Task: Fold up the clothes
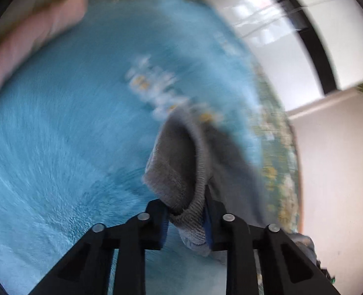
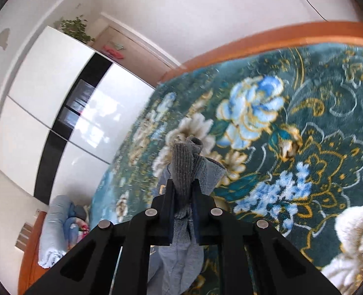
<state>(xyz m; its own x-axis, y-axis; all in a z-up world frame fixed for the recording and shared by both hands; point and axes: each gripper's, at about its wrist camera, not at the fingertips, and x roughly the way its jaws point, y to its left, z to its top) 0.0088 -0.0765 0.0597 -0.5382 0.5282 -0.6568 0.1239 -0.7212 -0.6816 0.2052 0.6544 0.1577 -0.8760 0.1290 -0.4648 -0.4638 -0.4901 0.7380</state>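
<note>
sock (image 2: 184, 169) between right hand-held gripper (image 2: 183, 196) jaws | blanket (image 2: 304, 123) beneath | wardrobe (image 2: 58, 93) left, behind

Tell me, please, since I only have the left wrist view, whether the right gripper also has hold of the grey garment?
Observer: Yes, the right gripper is shut on a ribbed edge of the grey garment, which sticks up past its fingertips.
Operator: Thank you. Does any of the cloth hang below it?
Observer: Yes, a lighter grey length droops beneath the jaws towards the bottom of the picture.
Operator: What lies under that gripper? I see mostly blue fleece.
Observer: A dark green floral blanket with blue and cream flowers, bordered by an orange wooden frame.
Operator: Anything beyond it?
Observer: A white wardrobe with a plant on top.
</note>
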